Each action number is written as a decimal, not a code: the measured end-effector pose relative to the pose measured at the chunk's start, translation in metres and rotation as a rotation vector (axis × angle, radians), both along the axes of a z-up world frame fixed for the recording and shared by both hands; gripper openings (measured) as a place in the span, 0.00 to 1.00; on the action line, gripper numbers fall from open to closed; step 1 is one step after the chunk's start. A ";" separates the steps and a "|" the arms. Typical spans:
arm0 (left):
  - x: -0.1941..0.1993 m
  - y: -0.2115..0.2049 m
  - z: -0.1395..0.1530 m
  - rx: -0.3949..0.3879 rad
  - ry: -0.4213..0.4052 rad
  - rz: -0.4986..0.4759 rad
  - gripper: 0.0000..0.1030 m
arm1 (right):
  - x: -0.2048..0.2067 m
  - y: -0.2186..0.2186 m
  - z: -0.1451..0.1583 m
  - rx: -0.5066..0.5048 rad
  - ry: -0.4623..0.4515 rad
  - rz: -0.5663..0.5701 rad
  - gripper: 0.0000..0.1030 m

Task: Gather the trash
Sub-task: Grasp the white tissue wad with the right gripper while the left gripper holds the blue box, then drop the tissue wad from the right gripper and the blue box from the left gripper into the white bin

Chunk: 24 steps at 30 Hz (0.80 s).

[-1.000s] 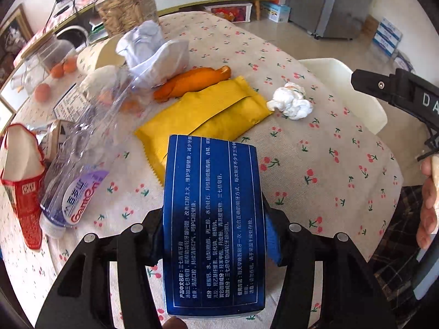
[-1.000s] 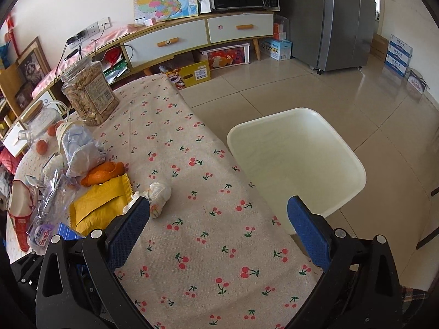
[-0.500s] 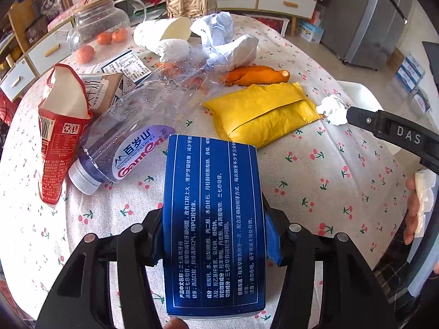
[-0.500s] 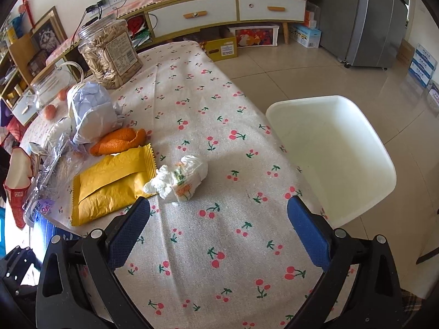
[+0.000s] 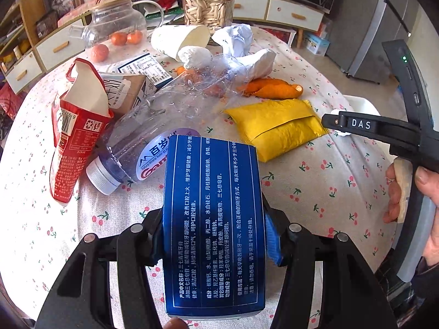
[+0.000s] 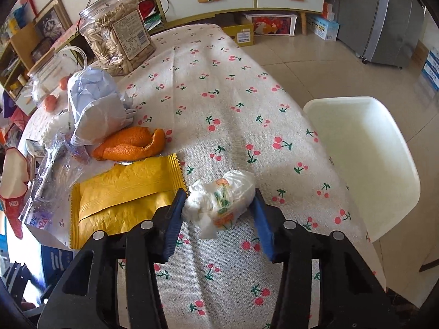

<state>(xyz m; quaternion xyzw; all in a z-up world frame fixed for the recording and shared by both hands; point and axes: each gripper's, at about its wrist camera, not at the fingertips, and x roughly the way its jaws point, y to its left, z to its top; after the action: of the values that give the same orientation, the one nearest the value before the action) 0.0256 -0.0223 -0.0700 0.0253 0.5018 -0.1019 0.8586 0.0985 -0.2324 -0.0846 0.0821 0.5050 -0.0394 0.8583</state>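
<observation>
My left gripper (image 5: 214,233) is shut on a blue toothpaste box (image 5: 212,219) and holds it above the near table edge. My right gripper (image 6: 218,205) stands around a crumpled white tissue (image 6: 219,200) on the cherry-print tablecloth (image 6: 219,96); its blue pads sit at both sides of the tissue, touching or nearly so. More trash lies on the table: a yellow wrapper (image 6: 123,192), orange peel (image 6: 131,145), a crushed clear bottle (image 5: 153,137), a red carton (image 5: 74,137), a paper cup (image 5: 178,41) and crumpled paper (image 6: 93,104).
A white plastic bin (image 6: 365,159) stands on the floor past the table's right edge. A jar of seeds (image 6: 118,35) and a glass jar with oranges (image 5: 115,30) stand at the table's far side. Cabinets and a fridge line the back wall.
My right gripper has moved forward and down to the tissue and narrowed around it. My left gripper, still holding the blue box, has swung left so more of the trash shows.
</observation>
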 end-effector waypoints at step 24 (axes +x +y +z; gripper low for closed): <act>0.026 -0.094 0.049 -0.058 -0.150 -0.067 0.54 | -0.029 -0.137 0.082 -0.189 -0.187 -0.150 0.41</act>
<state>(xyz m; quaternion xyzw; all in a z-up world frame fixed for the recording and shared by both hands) 0.0517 -0.1165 -0.0215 0.0247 0.4317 -0.1432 0.8902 0.0699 -0.3692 -0.0028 0.0415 0.4094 -0.1428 0.9001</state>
